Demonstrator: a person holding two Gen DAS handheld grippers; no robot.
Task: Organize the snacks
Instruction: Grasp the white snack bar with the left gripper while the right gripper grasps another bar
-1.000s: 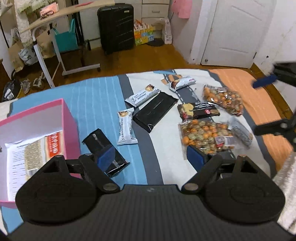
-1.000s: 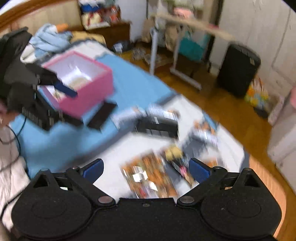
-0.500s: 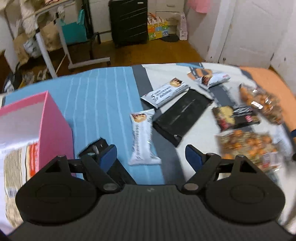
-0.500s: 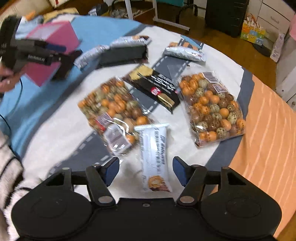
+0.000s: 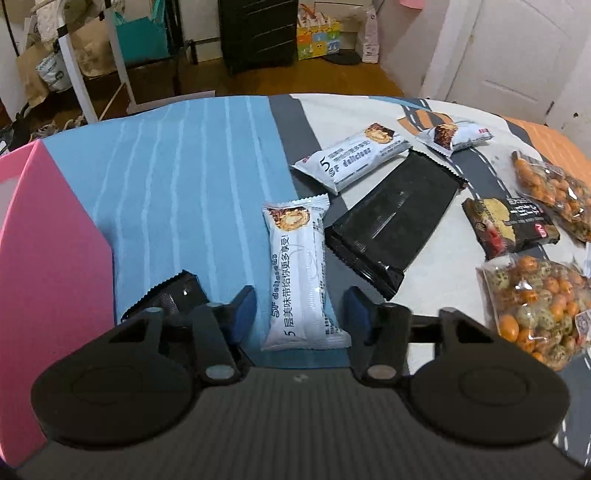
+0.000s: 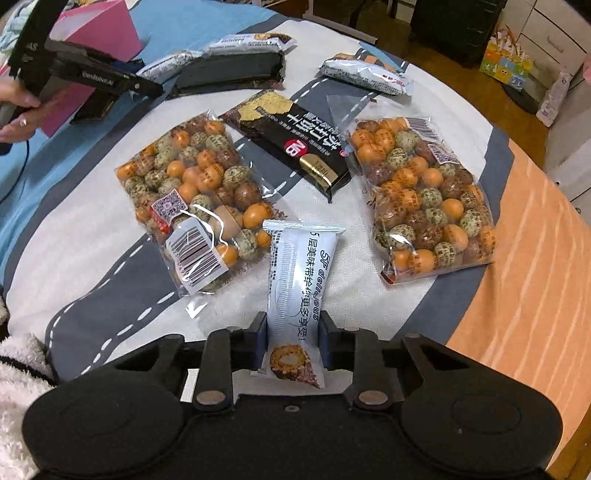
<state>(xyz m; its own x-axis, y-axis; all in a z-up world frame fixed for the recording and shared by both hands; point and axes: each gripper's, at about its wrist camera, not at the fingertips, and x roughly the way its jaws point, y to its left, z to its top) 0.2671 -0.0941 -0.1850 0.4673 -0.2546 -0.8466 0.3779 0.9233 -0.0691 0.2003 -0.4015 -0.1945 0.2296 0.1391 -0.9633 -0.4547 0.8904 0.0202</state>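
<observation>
Snacks lie scattered on a bed. My left gripper [image 5: 301, 314] is open, its fingers on either side of the near end of a white cake-roll packet [image 5: 298, 273] lying on the blue stripe, beside the pink box [image 5: 48, 236]. My right gripper [image 6: 293, 338] is shut on another white cake-roll packet [image 6: 299, 280], which lies between two clear bags of orange and speckled balls [image 6: 195, 192] [image 6: 424, 195]. A black cracker packet [image 6: 295, 144] lies beyond it. The left gripper also shows in the right wrist view [image 6: 144, 86].
More snacks lie on the bed: a long black packet [image 5: 391, 218], two white packets [image 5: 354, 157] [image 5: 454, 134], a small black packet [image 5: 166, 295] by the box. Beyond the bed edge are a suitcase [image 5: 258, 33], a side table leg [image 5: 77, 77] and a door [image 5: 524, 55].
My left gripper moved forward and its fingers now straddle the white packet. My right gripper came down and shut on its own white packet.
</observation>
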